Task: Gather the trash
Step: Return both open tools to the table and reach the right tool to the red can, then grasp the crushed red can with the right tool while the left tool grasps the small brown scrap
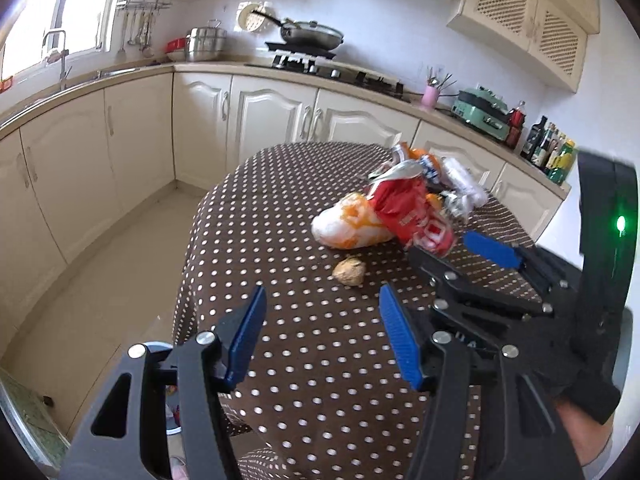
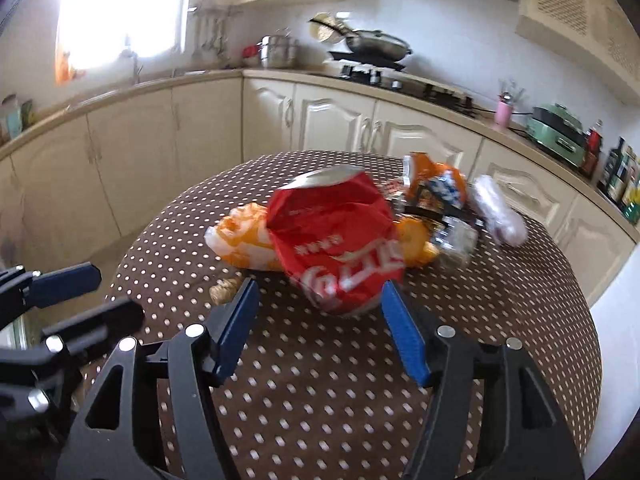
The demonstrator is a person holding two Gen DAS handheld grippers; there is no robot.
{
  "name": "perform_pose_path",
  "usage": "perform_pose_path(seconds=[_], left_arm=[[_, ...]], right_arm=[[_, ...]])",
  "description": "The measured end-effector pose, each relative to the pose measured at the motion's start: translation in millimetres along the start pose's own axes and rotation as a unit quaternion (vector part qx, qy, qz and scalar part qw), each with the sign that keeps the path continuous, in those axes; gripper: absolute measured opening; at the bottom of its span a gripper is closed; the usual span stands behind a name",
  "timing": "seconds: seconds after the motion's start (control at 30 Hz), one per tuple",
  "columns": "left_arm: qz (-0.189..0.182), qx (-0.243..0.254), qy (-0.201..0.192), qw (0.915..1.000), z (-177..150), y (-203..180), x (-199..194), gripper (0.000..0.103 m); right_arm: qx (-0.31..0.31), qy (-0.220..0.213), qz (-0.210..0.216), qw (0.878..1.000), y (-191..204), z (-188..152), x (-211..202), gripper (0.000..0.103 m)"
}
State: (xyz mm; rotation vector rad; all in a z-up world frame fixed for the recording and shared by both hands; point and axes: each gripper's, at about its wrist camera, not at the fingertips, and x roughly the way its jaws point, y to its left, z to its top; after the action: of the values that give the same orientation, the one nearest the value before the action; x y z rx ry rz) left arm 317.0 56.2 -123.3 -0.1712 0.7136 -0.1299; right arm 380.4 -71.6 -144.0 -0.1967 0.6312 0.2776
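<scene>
A crushed red soda can (image 2: 336, 240) lies on the brown polka-dot table (image 2: 320, 380), leaning on an orange-and-white bag (image 2: 240, 240). My right gripper (image 2: 320, 312) is open; the can's near end reaches just between its blue fingertips (image 2: 400, 320), with gaps on both sides. In the left wrist view the same can (image 1: 408, 212) sits right at the right gripper (image 1: 442, 246). My left gripper (image 1: 324, 320) is open and holds nothing, hovering over the table short of a small brown lump (image 1: 349, 271). It also shows at the left edge of the right wrist view, left gripper (image 2: 92, 296).
Behind the can lie an orange snack packet (image 2: 436, 180), silvery wrappers (image 2: 456, 236) and a pale crumpled bag (image 2: 500, 212). Cream cabinets (image 1: 260, 112) and a counter ring the table, with a stove and pan (image 1: 312, 36) behind. Tiled floor (image 1: 120, 260) lies left.
</scene>
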Motion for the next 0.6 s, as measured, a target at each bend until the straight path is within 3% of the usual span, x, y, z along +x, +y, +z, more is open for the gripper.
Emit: perform_pose_path(seconds=[0.2,0.33,0.4,0.43,0.6], left_arm=[[0.001,-0.012,0.011,0.9999,1.5,11.5,17.0,0.058],[0.002,-0.014,0.018,0.9997,6.4,13.6,27.5,0.058],[0.004,-0.010,0.024,0.9997,8.2,12.6,33.9,0.058],[0.002,-0.009,0.025,0.9996,9.2,11.4,36.6,0.058],[-0.013,0.003,0.033,0.9994,12.1,1.8,49.9,0.058]], right_arm=[[-0.041,0.029,-0.060,0.997,8.3,12.4,29.9,0.070],[-0.034,0.031,-0.072,0.996,-0.2,16.5,41.0,0.070],[-0.024,0.032,-0.069,0.997,-9.2,17.3,44.9,0.062],[-0.016,0.033,-0.063,0.997,-13.3,17.8,45.0,0.040],[0.020,0.018,-0.054,0.998,-36.5,15.2,35.2,0.021]])
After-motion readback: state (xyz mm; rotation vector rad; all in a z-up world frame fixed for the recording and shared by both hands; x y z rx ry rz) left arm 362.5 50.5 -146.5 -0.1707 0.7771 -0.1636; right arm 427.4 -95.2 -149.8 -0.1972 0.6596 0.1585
